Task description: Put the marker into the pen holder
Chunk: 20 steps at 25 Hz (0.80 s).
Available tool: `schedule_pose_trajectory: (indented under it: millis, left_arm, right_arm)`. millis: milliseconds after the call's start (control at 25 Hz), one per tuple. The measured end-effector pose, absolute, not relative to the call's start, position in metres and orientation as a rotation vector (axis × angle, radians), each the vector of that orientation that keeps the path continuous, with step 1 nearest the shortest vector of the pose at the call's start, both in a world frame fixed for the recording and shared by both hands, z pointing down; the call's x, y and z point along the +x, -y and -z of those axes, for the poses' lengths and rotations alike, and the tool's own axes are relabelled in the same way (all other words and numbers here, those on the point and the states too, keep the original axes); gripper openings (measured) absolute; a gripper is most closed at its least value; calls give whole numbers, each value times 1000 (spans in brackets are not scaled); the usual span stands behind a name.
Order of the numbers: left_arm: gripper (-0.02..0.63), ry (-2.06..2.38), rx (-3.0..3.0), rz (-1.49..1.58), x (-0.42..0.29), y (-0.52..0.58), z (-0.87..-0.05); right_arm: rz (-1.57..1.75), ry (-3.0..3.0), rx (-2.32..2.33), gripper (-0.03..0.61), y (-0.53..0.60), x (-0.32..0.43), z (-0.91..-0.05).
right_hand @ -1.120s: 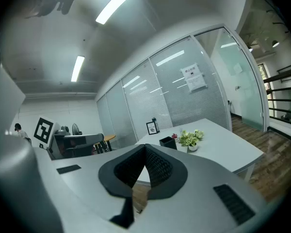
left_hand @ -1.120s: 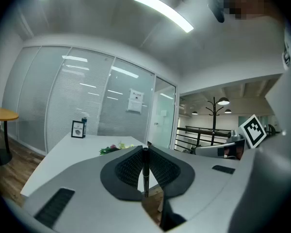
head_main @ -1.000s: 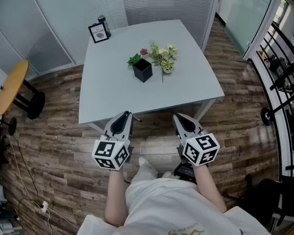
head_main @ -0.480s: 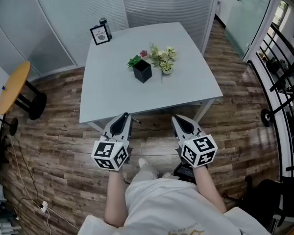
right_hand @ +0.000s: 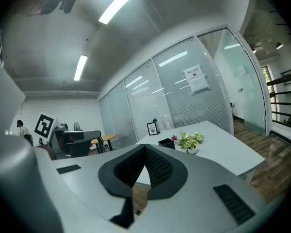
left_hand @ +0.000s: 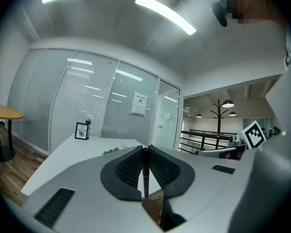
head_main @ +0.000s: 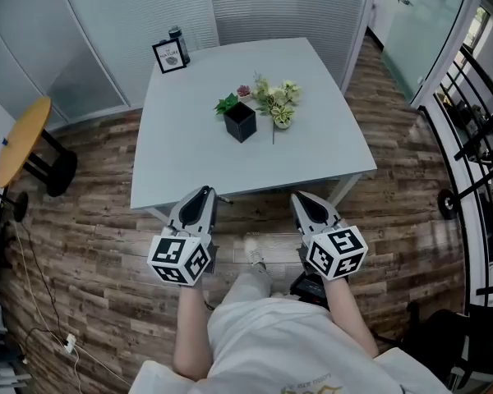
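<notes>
Left gripper view up close: the left tongs are pinching the marker, a thin dark stick standing upright between the ribbed pads, its lower end poking out below them. From the head view that marker is almost entirely hidden by the tongs' body, and I cannot pick it out with any confidence there. The left tongs and right tongs hang side by side, just short of the counter's near edge. In the right gripper view, the right tongs are pressed together, pad against pad.

Ahead of both tongs, out in the middle of the counter, stands the black pen holder, square and open-topped. Its inside is dark and I cannot tell what it contains. The left gripper view loses it behind the pads, while the right gripper view catches it just past the tips. Touching or just beside it, toward the right tongs' side, are the pale flowers. At the counter's far corner beyond the left tongs are a framed card and a bottle, the bottle partly hidden behind the card.
</notes>
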<state>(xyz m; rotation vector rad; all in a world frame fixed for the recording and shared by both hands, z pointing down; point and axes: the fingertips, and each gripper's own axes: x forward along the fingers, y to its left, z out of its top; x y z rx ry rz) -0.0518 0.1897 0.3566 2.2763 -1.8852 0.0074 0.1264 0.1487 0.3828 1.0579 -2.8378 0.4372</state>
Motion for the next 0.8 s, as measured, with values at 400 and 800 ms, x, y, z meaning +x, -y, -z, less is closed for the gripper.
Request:
schedule_pose_trajectory:
  millis: [400, 800]
  left_arm:
    - [41, 1845, 2255, -21, -85, -68, -378]
    - [41, 1806, 2274, -51, -144, 72, -366]
  right_arm:
    - [-478, 2787, 1049, 15, -33, 91, -407]
    - [-528, 2756, 1047, 15, 97, 26, -406]
